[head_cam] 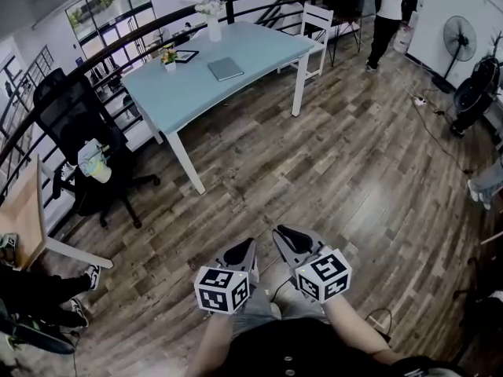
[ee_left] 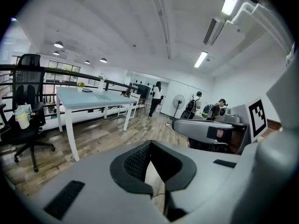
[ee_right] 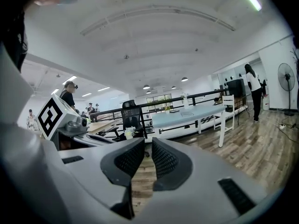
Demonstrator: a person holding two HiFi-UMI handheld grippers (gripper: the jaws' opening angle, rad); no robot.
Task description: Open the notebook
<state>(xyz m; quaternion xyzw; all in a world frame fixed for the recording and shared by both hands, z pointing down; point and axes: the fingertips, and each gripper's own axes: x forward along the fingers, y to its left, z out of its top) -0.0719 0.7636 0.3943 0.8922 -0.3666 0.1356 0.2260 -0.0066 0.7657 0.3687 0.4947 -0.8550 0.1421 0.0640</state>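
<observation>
Well, left claw (head_cam: pixel 245 247) clenched, right claw (head_cam: pixel 283 234) slightly parted, both empty and low since the closed notebook (head_cam: pixel 225 68) lies on the far tabletop (head_cam: pixel 196 91).

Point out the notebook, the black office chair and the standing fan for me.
notebook (head_cam: pixel 225 68), head view, middle of its cover.
black office chair (head_cam: pixel 67 104), head view, its backrest.
standing fan (head_cam: pixel 459 38), head view, its round head.
</observation>
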